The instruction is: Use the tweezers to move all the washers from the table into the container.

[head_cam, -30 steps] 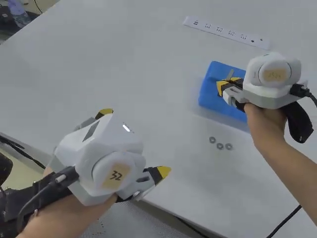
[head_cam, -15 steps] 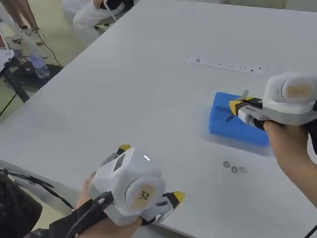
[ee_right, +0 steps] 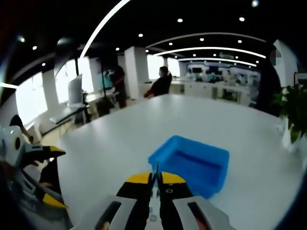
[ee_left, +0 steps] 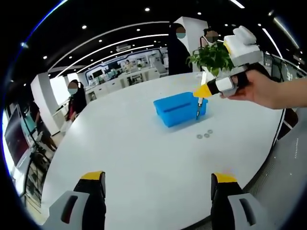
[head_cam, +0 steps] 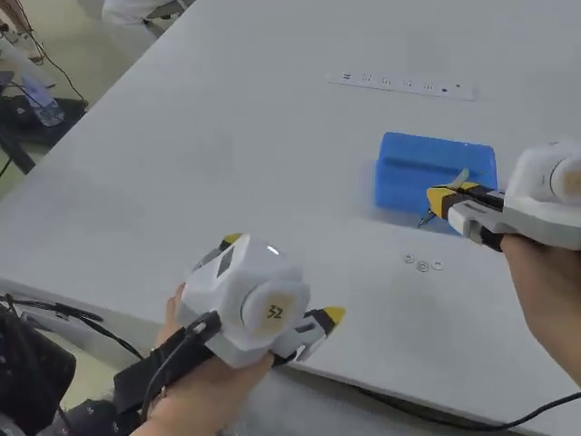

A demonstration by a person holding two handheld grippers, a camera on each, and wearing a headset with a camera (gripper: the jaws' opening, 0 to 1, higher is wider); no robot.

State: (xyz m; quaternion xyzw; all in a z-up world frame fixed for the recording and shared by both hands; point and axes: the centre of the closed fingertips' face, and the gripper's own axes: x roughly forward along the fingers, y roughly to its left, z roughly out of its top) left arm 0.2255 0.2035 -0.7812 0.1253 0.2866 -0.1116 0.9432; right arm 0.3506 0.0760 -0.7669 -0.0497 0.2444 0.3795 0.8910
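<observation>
Head view: left claw (head_cam: 281,278) is hovering over the tabletop's (head_cam: 227,154) near edge, jaws spread wide, gripping nothing. Three washers (head_cam: 422,264) are lying in a row just near of the blue container (head_cam: 436,163). Right claw (head_cam: 442,197) is pinching the tweezers (ee_left: 197,109), tips pointing down beside the container's near wall, apart from the washers.

Open table (head_cam: 227,163) lies around the washers (head_cam: 422,265); the container (head_cam: 436,168) stands just beyond.

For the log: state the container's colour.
Blue; the container shows best in the head view.
</observation>
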